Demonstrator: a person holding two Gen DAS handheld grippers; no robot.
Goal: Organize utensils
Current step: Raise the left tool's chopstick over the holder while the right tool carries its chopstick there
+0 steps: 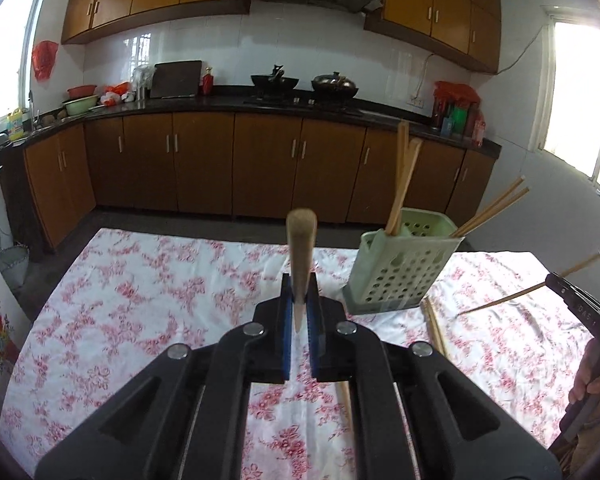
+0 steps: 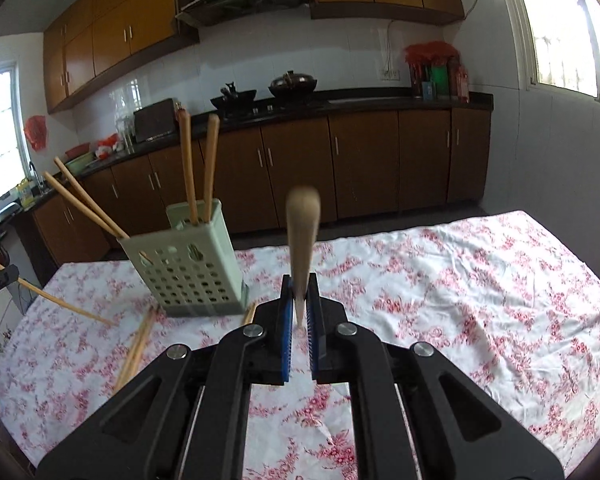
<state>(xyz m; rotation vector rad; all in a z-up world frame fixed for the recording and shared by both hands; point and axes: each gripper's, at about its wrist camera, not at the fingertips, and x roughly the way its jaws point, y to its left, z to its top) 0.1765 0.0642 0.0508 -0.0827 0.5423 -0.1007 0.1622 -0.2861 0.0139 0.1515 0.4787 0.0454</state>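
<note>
wooden chopsticks (image 1: pixel 403 184) already stood in the green holder (image 1: pixel 400 270) mid-table; my left claw (image 1: pixel 300 300) and right claw (image 2: pixel 300 300) each pinched another; several more (image 2: pixel 138 346) lay beside its base, unsorted.

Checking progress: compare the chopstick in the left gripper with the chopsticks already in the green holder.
The chopstick in the left gripper is clamped and held above the table; the chopsticks in the green holder stand free, leaning on its rim. It is single; they are several. All are light wood.
</note>
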